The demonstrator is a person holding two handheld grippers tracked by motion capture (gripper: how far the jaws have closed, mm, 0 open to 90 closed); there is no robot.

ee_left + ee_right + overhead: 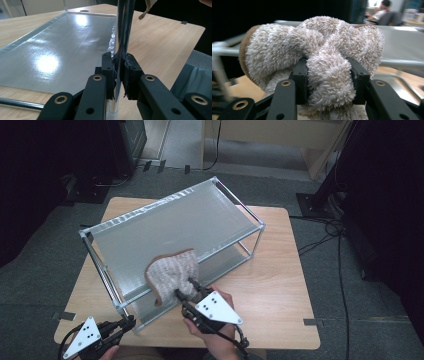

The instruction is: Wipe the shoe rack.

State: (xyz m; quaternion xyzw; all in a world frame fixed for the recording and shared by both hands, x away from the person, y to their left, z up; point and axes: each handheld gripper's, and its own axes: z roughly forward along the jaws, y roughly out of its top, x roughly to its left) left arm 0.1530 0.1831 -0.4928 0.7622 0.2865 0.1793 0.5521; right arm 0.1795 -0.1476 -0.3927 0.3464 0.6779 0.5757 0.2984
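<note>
A fuzzy beige-and-white sock [170,269] lies partly over the front rail of a two-shelf metal rack [150,209] on the wooden table [280,280]. My right gripper [186,289] is shut on the sock's near end. In the right gripper view the plush sock [329,50] bulges between the two black jaws of my right gripper [329,80]. My left gripper [127,322] sits at the rack's front-left corner. In the left gripper view that gripper [120,72] is shut on the rack's upright chrome post [123,30], beside the silvery lower shelf [62,45].
Bare tabletop [270,295] lies to the right of the rack. Cables [330,230] trail over the grey floor at the right, by a black stand base [312,202]. A seated person [379,12] is far off in the right gripper view.
</note>
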